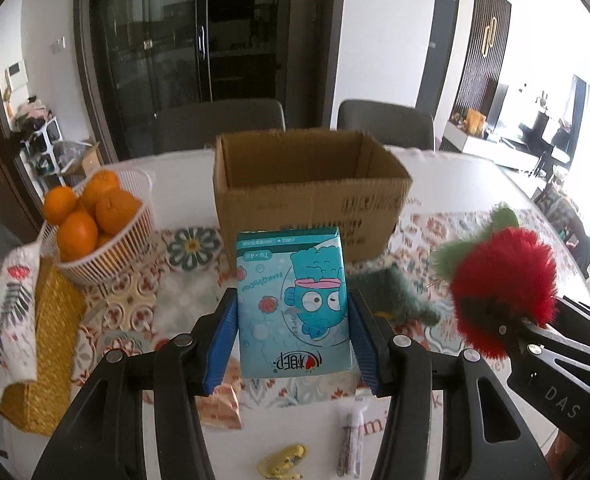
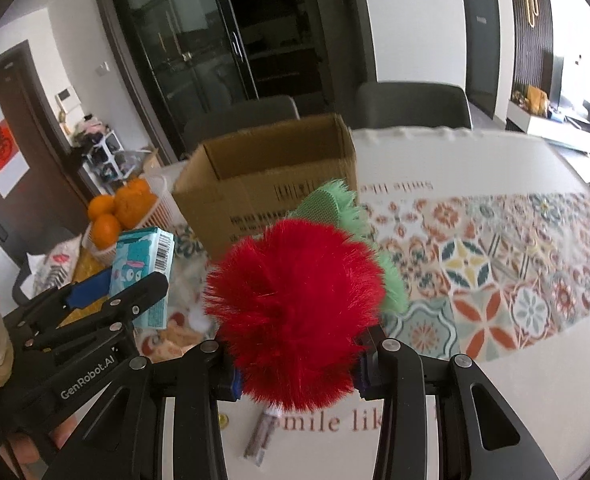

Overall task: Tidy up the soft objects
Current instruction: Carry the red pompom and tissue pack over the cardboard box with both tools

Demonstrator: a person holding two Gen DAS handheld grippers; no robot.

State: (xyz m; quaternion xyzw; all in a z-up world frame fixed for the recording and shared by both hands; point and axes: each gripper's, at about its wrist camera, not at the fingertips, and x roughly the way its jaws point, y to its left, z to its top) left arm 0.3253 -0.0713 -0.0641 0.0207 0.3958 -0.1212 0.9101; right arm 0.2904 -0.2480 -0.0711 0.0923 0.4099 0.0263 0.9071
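My left gripper (image 1: 293,320) is shut on a blue tissue pack (image 1: 293,300) with a cartoon fish, held above the table in front of an open cardboard box (image 1: 307,196). My right gripper (image 2: 297,364) is shut on a red fluffy plush (image 2: 295,308) with green furry leaves (image 2: 335,208), held above the table to the right of the left gripper. The plush also shows in the left wrist view (image 1: 503,288); the tissue pack shows in the right wrist view (image 2: 143,276). A dark green fuzzy item (image 1: 391,292) lies by the box.
A white basket of oranges (image 1: 95,220) stands left of the box. A yellow woven box (image 1: 51,340) with patterned cloth is at far left. A patterned runner (image 2: 495,272) covers the table. A small yellow toy (image 1: 283,460), a wrapped stick (image 1: 351,440) and an orange packet (image 1: 219,408) lie near the front edge. Two chairs stand behind.
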